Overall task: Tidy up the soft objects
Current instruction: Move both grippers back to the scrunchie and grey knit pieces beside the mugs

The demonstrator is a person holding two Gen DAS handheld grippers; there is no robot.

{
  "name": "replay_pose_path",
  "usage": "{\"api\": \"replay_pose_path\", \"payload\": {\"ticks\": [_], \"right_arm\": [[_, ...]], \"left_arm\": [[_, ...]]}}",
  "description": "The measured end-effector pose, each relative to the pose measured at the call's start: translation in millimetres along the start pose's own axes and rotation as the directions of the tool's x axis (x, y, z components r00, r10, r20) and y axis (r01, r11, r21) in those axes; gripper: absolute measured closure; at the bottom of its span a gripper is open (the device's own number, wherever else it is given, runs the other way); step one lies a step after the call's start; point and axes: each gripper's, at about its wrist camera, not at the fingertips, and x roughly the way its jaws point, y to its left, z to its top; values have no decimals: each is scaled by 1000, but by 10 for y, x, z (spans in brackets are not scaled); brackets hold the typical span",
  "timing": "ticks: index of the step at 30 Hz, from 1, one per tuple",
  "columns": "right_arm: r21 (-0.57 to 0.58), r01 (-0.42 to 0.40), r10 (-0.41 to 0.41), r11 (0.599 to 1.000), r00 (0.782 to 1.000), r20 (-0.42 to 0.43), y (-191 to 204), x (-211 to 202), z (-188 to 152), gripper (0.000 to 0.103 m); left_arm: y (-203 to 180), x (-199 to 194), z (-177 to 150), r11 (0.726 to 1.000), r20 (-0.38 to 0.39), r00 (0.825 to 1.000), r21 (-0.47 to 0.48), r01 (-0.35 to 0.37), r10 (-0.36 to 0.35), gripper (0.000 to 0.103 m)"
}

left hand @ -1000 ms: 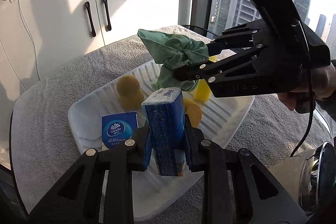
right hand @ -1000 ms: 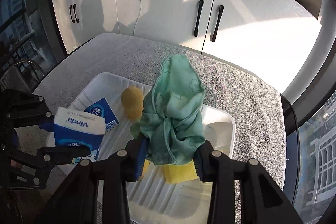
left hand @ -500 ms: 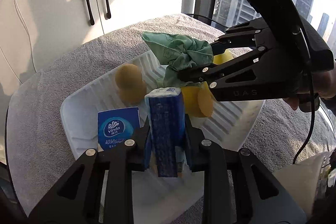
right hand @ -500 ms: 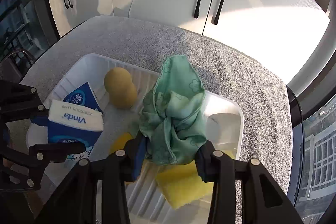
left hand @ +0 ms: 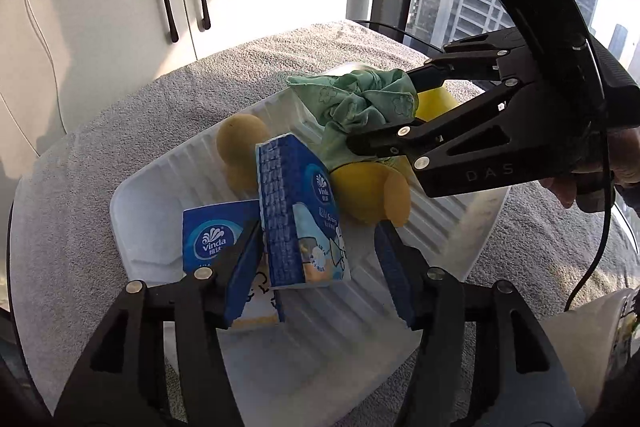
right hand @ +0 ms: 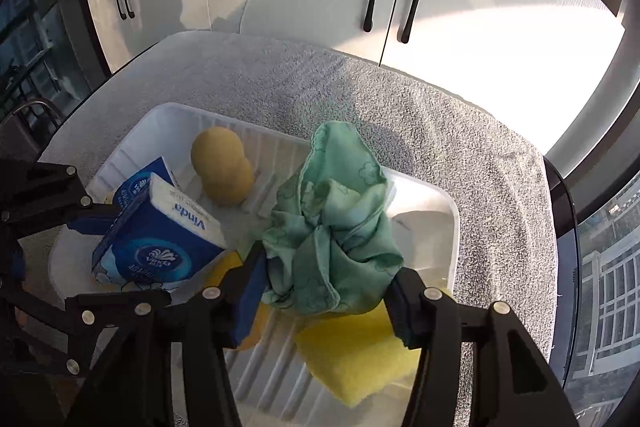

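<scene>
While the left gripper (left hand: 318,263) stands with jaws spread wide, the blue tissue pack (left hand: 298,215) leans tilted between them in the white tray (left hand: 152,195), touching only the left pad. Over to the right gripper (right hand: 326,291), clamped tight on the bunched green cloth (right hand: 332,227) above the yellow sponge (right hand: 356,359).

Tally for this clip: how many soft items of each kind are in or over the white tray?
tissue packs: 2
green cloth: 1
yellow sponges: 2
tan sponge: 1
Total: 6
</scene>
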Motion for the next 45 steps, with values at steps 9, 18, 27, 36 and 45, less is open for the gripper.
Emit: {"api": "replay_pose_path", "payload": {"ticks": [9,18,27,36,45], "right_arm": [[19,15,-16,1000,999,44,-17,-232,-47,19],[102,4,-22,995,984,177,-166,-821,-159,11],[215,-71,-17,974,923,385,-441,-1732,-710,0],[219,-123,2,968,877,481,-42,-2300,-1739,0],[228,-193,67,954,883,465,745,-2489,-2518,0]], "left_arm": [[169,-238,-5,998,45,999,-66,9,-7,40],[349,-909,-265,983,167,985,-181,-14,45,28],[432,-1776,-965,905,324,942,-422,58,91,27],[-237,-2183,-1824,879,381,921,-465,111,85,12],[-636,-2066,-2383,802,194,981,-589,99,22,8]]}}
